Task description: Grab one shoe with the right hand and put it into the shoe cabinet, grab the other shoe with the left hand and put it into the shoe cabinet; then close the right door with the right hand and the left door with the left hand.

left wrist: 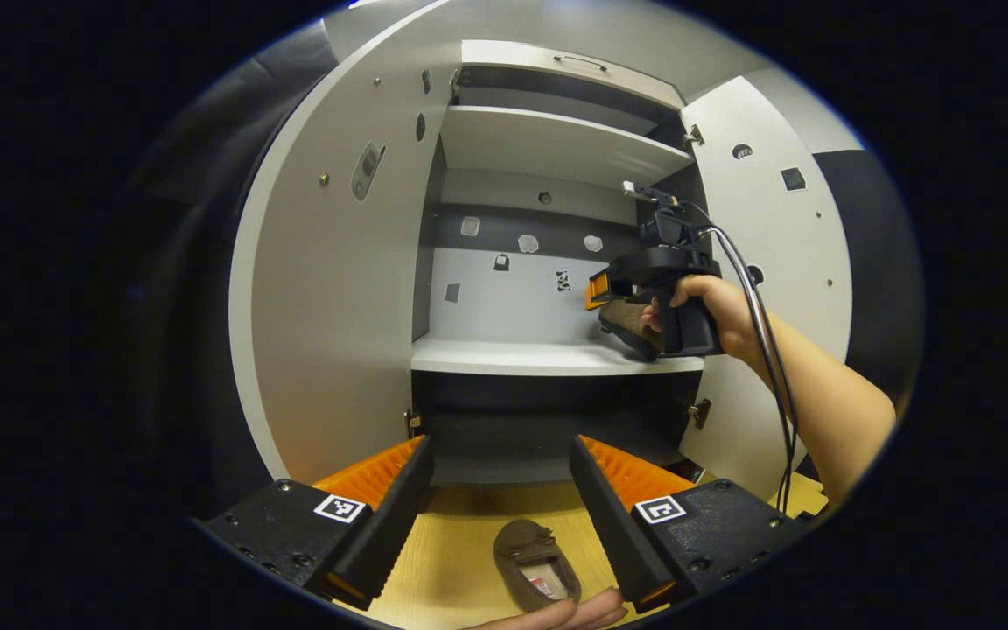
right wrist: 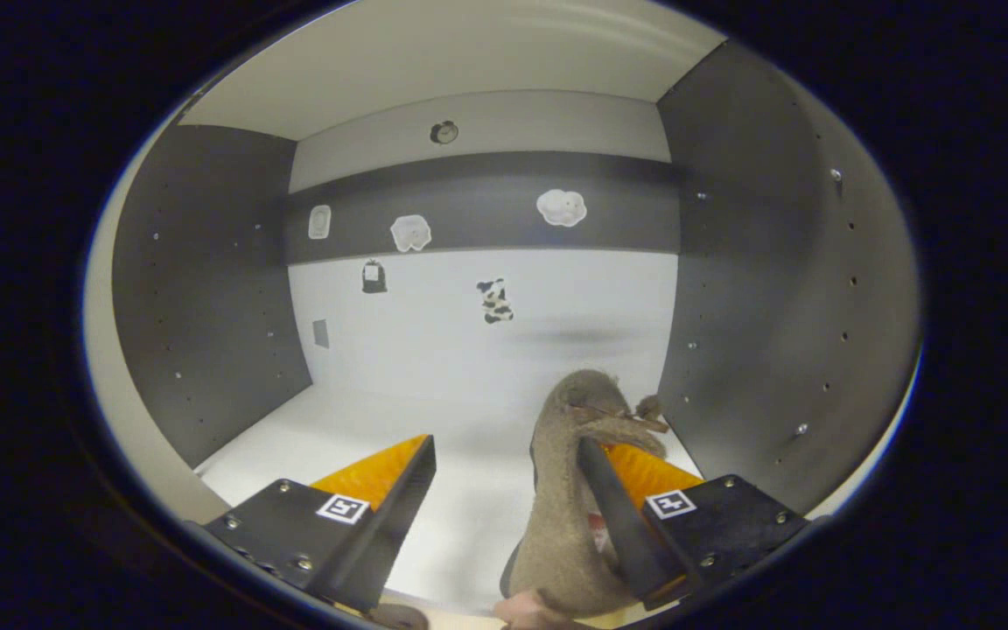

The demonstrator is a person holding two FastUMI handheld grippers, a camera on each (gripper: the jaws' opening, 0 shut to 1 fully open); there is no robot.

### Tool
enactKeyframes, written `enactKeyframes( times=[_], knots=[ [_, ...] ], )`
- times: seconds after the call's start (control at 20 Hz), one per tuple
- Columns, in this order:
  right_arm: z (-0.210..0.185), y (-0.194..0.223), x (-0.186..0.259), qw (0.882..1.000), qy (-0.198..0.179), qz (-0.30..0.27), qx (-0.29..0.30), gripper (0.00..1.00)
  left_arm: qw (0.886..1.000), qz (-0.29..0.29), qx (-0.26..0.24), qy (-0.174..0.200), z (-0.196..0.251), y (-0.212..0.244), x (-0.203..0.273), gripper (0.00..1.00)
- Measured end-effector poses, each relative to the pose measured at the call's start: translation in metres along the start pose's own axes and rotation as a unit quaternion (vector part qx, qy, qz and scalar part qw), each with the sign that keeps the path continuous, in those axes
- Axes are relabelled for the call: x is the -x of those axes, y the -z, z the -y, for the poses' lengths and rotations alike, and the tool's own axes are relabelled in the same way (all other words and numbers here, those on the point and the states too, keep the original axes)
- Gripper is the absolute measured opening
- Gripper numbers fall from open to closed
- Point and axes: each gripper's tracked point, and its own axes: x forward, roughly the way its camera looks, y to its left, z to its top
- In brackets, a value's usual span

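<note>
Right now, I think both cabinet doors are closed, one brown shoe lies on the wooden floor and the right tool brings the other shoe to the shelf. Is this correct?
Not quite. Both doors are open: the left door and the right door stand swung out in the left gripper view. The rest holds: one brown shoe lies on the wooden floor, and the right tool brings the other shoe to the shelf.

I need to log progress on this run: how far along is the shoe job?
Nothing is finished. In hand: the right gripper has the first shoe inside the cabinet, over the shelf; the jaws look open, so release seems under way. Left: the second shoe lies on the wooden surface by the open left gripper, and both doors stand open.
</note>
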Motion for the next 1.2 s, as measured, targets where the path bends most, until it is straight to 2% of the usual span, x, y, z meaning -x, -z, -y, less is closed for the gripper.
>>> enactKeyframes(
  times=[0.05, 0.15, 0.3, 0.45, 0.65, 0.7, 0.8, 0.95, 1.1, 1.2],
  knots=[
    [0.001, -0.001, 0.003, 1.000, 0.004, 0.004, 0.004, 0.97, 1.000, -0.004, 0.000, -0.002, -0.001, 0.005, -0.001, 0.96],
    [0.011, -0.009, 0.014, 0.999, 0.028, 0.028, 0.026, 0.99, 1.000, -0.012, -0.003, -0.006, -0.003, 0.011, -0.003, 0.96],
    [0.019, -0.032, 0.043, 0.993, 0.046, 0.098, 0.046, 0.99, 1.000, -0.018, -0.007, -0.011, -0.005, 0.018, -0.007, 0.96],
    [0.017, -0.042, 0.092, 0.987, 0.037, 0.152, 0.040, 0.97, 1.000, -0.029, -0.007, -0.009, -0.005, 0.030, -0.013, 0.96],
    [0.012, -0.047, 0.162, 0.974, 0.046, 0.218, 0.043, 0.96, 0.997, -0.078, -0.001, -0.012, -0.007, 0.070, -0.026, 0.96],
    [0.006, -0.045, 0.179, 0.972, 0.042, 0.226, 0.045, 0.99, 0.995, -0.098, -0.002, -0.009, -0.007, 0.085, -0.029, 0.96],
    [-0.003, -0.038, 0.208, 0.970, 0.032, 0.235, 0.055, 0.96, 0.990, -0.141, -0.007, -0.015, -0.008, 0.114, -0.033, 0.97],
    [0.001, -0.032, 0.245, 0.961, 0.063, 0.257, 0.077, 0.96, 0.985, -0.174, -0.005, -0.006, -0.004, 0.144, -0.037, 0.97],
    [-0.020, -0.008, 0.261, 0.967, 0.032, 0.244, 0.062, 0.97, 0.975, -0.224, -0.010, 0.005, 0.000, 0.182, -0.035, 0.97],
    [-0.020, 0.010, 0.266, 0.971, 0.025, 0.231, 0.052, 0.97, 0.969, -0.247, -0.016, 0.002, 0.000, 0.204, -0.035, 0.97]
  ],
)
